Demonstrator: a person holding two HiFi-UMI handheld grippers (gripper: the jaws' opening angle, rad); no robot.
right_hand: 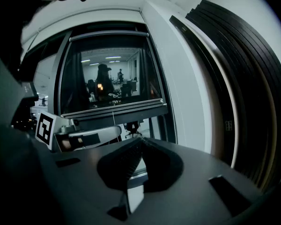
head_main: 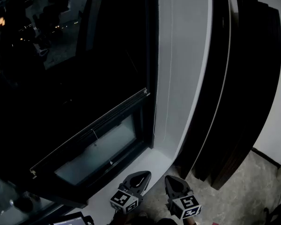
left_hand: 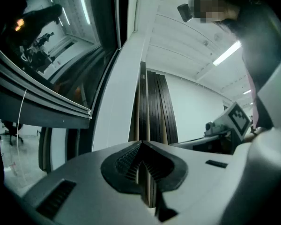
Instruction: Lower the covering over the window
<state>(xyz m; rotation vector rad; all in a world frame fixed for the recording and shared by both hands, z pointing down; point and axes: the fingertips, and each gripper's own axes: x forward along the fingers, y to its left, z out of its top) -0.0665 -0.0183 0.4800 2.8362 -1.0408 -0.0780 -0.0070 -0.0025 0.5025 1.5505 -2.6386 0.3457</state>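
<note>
My left gripper (head_main: 141,176) and right gripper (head_main: 172,182) both have their jaws together, empty. They sit near the white window sill (head_main: 157,163), below the dark window (head_main: 61,69).

The head view is dim and underexposed. The window glass (head_main: 61,78) reads near black, with small light specks at upper left. Both gripper views bend strongly at the edges. Ceiling light strips (left_hand: 227,54) glare at upper right.
</note>
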